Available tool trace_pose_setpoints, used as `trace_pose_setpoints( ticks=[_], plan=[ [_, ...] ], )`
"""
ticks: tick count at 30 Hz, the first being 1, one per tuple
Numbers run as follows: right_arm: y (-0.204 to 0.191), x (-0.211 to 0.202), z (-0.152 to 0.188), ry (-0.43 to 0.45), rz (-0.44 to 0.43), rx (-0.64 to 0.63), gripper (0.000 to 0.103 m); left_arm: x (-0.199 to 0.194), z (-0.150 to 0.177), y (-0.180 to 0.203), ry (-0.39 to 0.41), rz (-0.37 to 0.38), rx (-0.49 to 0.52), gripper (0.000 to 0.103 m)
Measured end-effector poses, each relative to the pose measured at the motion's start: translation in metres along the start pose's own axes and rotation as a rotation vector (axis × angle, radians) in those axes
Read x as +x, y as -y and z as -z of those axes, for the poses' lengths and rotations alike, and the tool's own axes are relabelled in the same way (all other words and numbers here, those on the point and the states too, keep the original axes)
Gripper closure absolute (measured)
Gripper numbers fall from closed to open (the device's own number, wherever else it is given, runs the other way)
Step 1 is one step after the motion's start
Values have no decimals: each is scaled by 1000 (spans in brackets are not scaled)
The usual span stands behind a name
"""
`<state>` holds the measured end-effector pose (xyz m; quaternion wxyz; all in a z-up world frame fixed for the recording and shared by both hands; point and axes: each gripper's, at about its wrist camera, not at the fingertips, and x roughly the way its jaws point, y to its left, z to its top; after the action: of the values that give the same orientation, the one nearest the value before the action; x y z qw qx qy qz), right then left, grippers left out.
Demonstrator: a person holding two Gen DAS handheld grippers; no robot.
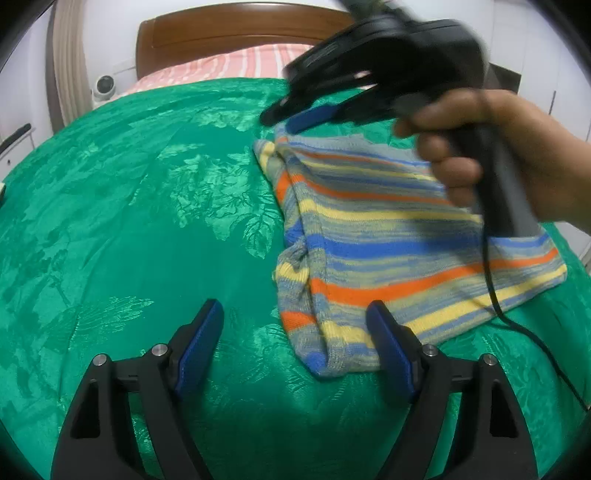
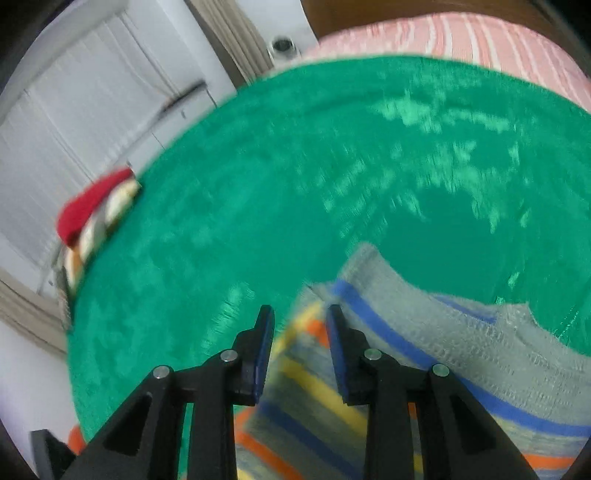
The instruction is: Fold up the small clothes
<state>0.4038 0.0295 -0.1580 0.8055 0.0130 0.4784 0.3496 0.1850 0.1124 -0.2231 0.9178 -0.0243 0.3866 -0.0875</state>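
Now, over at the bed's left edge in the right wrist view, a small stack with a red piece point(image 2: 92, 201) on top sits blurred. Across the green bedspread point(image 1: 129, 221) to the left gripper point(image 1: 295, 332): jaws spread wide, nothing between them, its right fingertip just in front of the near-left corner of the striped knit garment point(image 1: 388, 240). That garment lies folded on the bedspread toward the bed's right side, orange, yellow and blue bands running across it. Above its far edge comes the right gripper point(image 1: 291, 118), blurred, carried by a hand point(image 1: 498, 155) on the handle. From its own camera the right gripper point(image 2: 301, 314) shows jaws narrowly parted, pads clear of the cloth, the garment point(image 2: 424, 332) lying beneath and to the right. A pink striped pillow point(image 1: 240, 62) rests at the headboard point(image 1: 221, 33).
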Motion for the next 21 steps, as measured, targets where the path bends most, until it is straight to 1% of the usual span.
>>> trace_pose_setpoints(
  ticks=[2, 3, 5, 7, 8, 9, 10, 12, 13, 16, 18, 19, 21],
  plan=[
    [1, -25, 6, 26, -7, -10, 66, 0, 0, 0, 0, -1, 0, 22],
    [-3, -30, 8, 35, 3, -20, 61, 0, 0, 1, 0, -2, 1, 22],
    [1, -59, 24, 54, 39, -56, 56, 0, 0, 1, 0, -5, 3, 21],
    [7, -76, 43, 52, 66, -77, 56, 0, 0, 2, 0, -7, 4, 21],
    [14, -89, 59, 45, 84, -88, 56, 0, 0, 2, 0, -8, 4, 21],
    [17, -94, 67, 41, 91, -90, 56, 0, 0, 2, 0, -8, 4, 21],
    [22, -107, 86, 41, 106, -89, 56, 0, 0, 3, 0, -8, 4, 21],
    [30, -123, 113, 44, 135, -83, 56, 0, 0, 2, 0, -8, 5, 21],
    [39, -132, 134, 51, 155, -68, 56, 0, 0, 2, 0, -8, 4, 21],
    [65, -159, 182, 62, 218, 9, 56, 0, 0, 2, 1, -6, 3, 21],
    [82, -177, 221, 61, 285, 59, 56, 1, 0, 2, 2, -4, 2, 21],
    [92, -189, 247, 58, 325, 89, 56, 1, 0, 2, 2, -3, 1, 21],
    [104, -207, 276, 74, 360, 128, 56, 1, 0, 1, 4, -1, -1, 20]
  ],
)
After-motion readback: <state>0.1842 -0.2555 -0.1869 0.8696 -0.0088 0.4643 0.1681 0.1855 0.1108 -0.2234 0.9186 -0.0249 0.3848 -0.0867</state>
